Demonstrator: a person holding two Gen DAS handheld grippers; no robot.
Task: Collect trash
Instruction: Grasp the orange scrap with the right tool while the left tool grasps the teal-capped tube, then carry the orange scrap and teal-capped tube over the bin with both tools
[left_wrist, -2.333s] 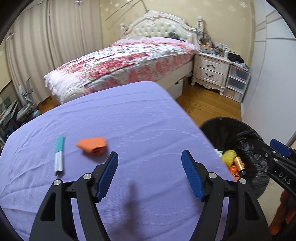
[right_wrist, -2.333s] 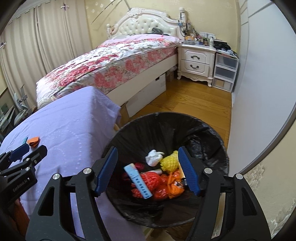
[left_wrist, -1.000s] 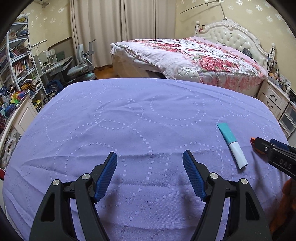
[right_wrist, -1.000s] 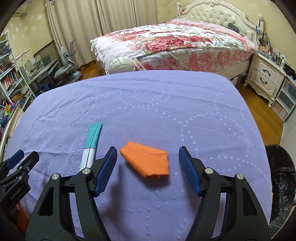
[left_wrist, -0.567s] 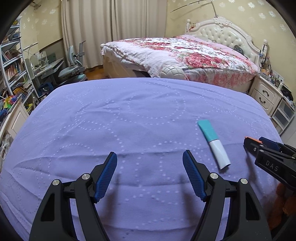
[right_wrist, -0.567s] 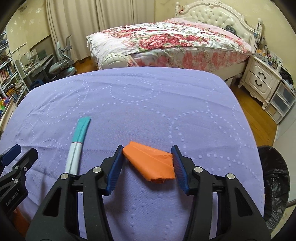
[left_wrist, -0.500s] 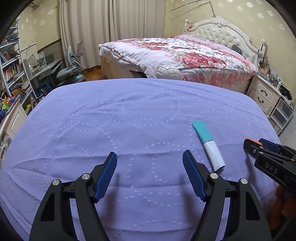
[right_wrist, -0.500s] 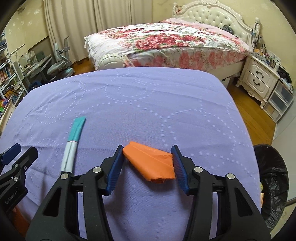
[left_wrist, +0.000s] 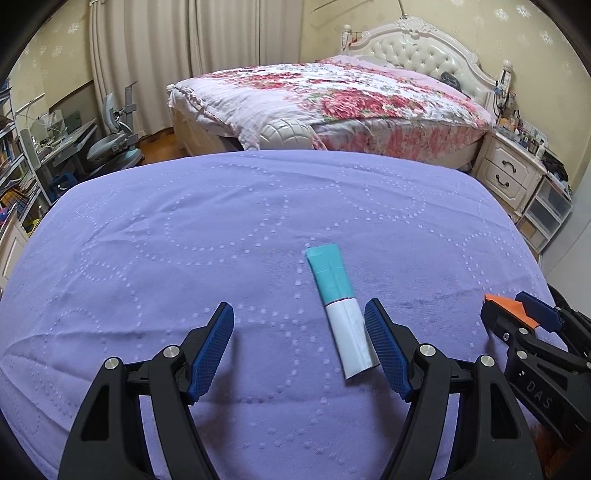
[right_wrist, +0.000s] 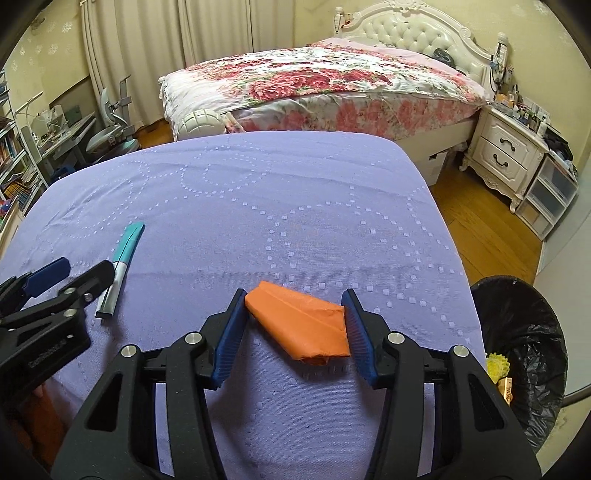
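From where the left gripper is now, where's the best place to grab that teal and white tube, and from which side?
Probably across its white end, coming down from above. The tube lies flat on the purple cloth, long and narrow, pointing away from the open left gripper. Its narrow width fits between the fingers, but it sits close to the right-hand finger, so shift right to centre it first.

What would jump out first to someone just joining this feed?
The orange wrapper clamped between the right gripper pads, low and central over the purple cloth. Next, the teal-and-white tube lying inside the open left gripper, close to its right finger. The black-lined bin sits at the right edge.
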